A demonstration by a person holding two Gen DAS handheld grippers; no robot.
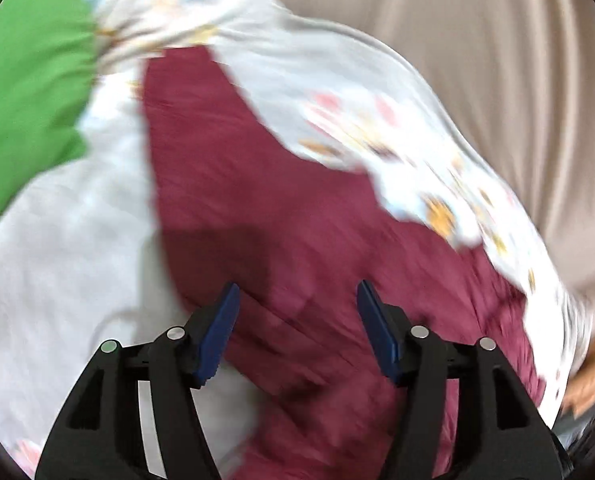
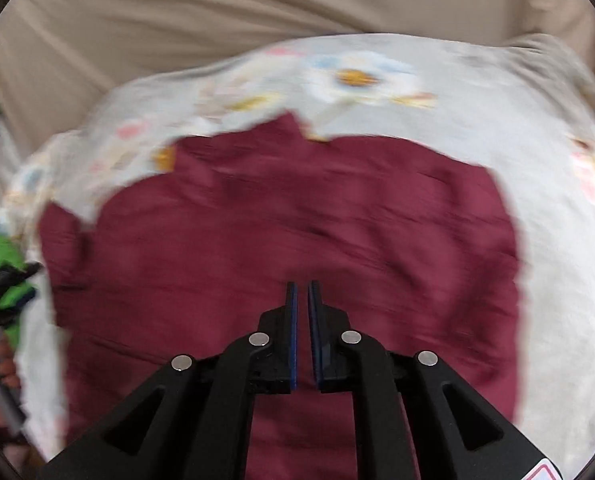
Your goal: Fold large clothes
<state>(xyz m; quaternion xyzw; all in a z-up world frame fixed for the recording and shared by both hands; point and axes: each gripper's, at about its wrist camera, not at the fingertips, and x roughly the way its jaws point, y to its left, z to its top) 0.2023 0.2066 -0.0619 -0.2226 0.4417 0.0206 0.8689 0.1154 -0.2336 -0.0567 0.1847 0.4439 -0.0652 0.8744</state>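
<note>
A large maroon garment [image 1: 281, 216] lies spread flat on a white floral sheet [image 1: 357, 120]. It also shows in the right wrist view [image 2: 281, 232], on the same sheet [image 2: 377, 80]. My left gripper [image 1: 297, 300] is open and empty, its blue pads wide apart, just above the garment's near part. My right gripper [image 2: 302, 286] is nearly shut with a thin gap between the pads, nothing between them, above the garment's near middle. Both views are blurred by motion.
A green cloth [image 1: 29, 92] lies at the left on the sheet. A beige curtain [image 2: 257, 12] hangs behind the bed. The other gripper with green parts [image 2: 5, 280] and a hand show at the left edge of the right wrist view.
</note>
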